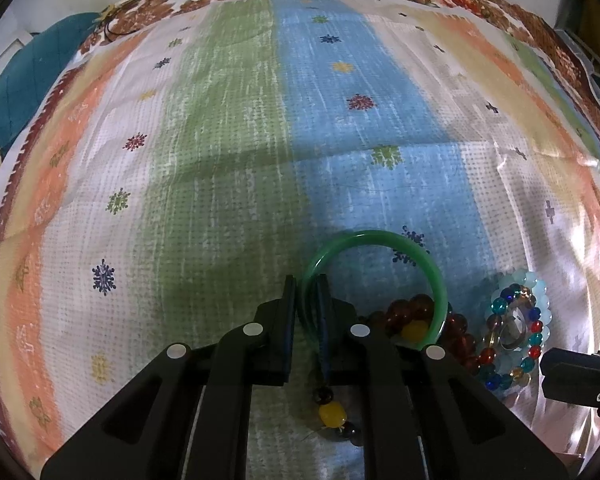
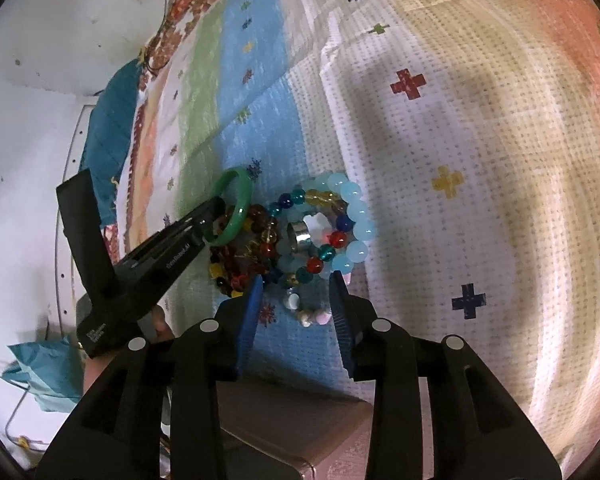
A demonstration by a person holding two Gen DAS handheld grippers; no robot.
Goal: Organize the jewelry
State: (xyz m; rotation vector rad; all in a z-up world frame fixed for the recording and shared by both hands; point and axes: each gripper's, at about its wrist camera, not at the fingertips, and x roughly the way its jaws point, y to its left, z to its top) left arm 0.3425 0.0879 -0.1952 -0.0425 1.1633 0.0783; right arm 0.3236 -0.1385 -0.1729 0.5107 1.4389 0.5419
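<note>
Left tool (image 1: 306, 292) pinched narrow on the green bangle's (image 1: 380, 236) rim, above the bead pile on the bedspread (image 1: 220, 160). Bangle looks rigid, glossy, likely slippery and brittle; rim grip seems sound. Right tool (image 2: 296, 296) wide open over bead bracelets (image 2: 340, 216).

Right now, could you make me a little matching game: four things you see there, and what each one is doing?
Things:
1. green bangle
2. silver ring
3. left gripper
4. right gripper

States:
A. jaws apart, holding nothing
B. lies inside the beaded bracelets
C. pinched at its rim
D. closed on jewelry

Pairs: 1-C, 2-B, 3-D, 4-A
</note>
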